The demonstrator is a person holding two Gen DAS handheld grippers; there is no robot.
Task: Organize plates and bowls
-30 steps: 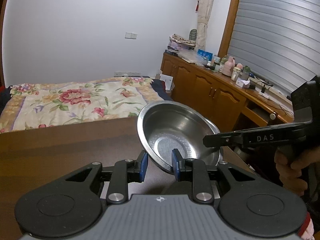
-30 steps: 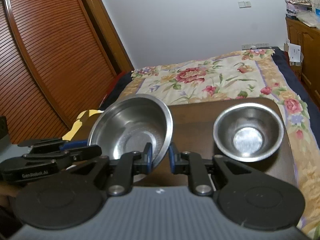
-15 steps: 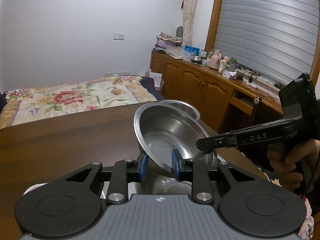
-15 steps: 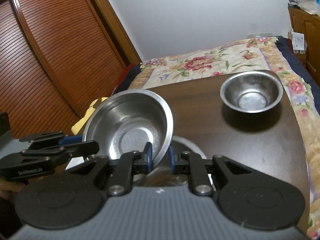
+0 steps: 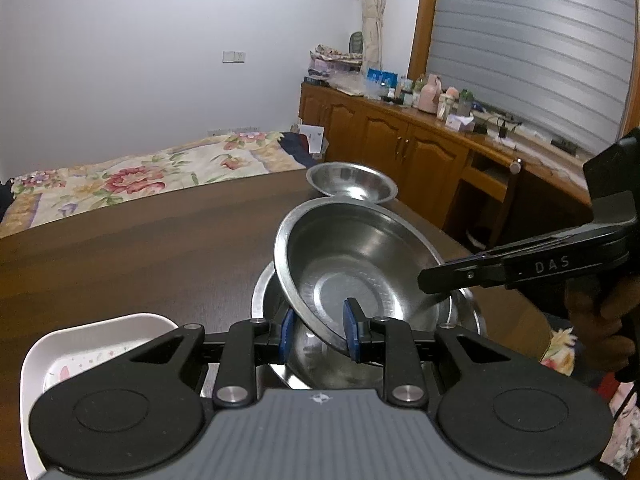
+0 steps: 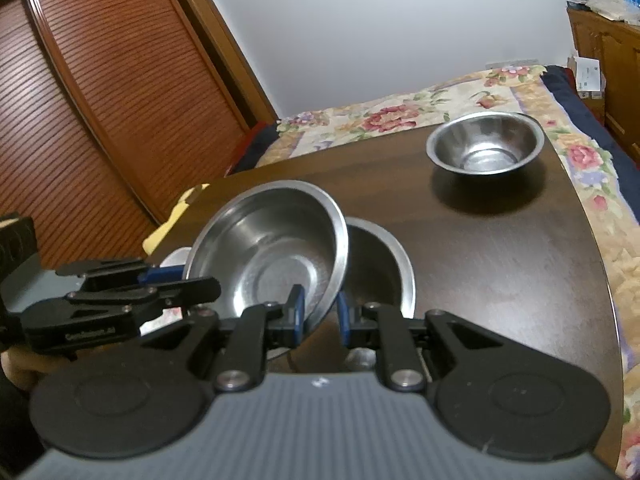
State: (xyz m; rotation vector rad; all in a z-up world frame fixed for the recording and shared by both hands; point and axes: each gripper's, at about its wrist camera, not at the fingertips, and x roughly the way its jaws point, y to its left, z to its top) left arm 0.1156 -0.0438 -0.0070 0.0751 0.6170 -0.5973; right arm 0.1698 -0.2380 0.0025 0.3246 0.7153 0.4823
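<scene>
A wide steel bowl [image 5: 352,256] is held tilted between both grippers, just above a larger steel bowl [image 5: 460,316] that rests on the dark wooden table [image 5: 120,248]. My left gripper [image 5: 318,334] is shut on the wide bowl's near rim. My right gripper [image 6: 318,314] is shut on the opposite rim; it also shows in the left wrist view [image 5: 436,280]. In the right wrist view the wide bowl [image 6: 268,252] overlaps the larger bowl [image 6: 380,264]. A small steel bowl [image 6: 486,148] stands apart at the table's far corner.
A white square dish [image 5: 80,348] lies on the table to the left of the stacked bowls. A bed with a floral cover [image 6: 440,108] is beyond the table. Wooden cabinets [image 5: 400,140] line the right wall. A louvred wardrobe [image 6: 100,92] is on the left.
Both grippers have carried the wide bowl down and toward me, over the larger bowl. The white dish has come into the left wrist view.
</scene>
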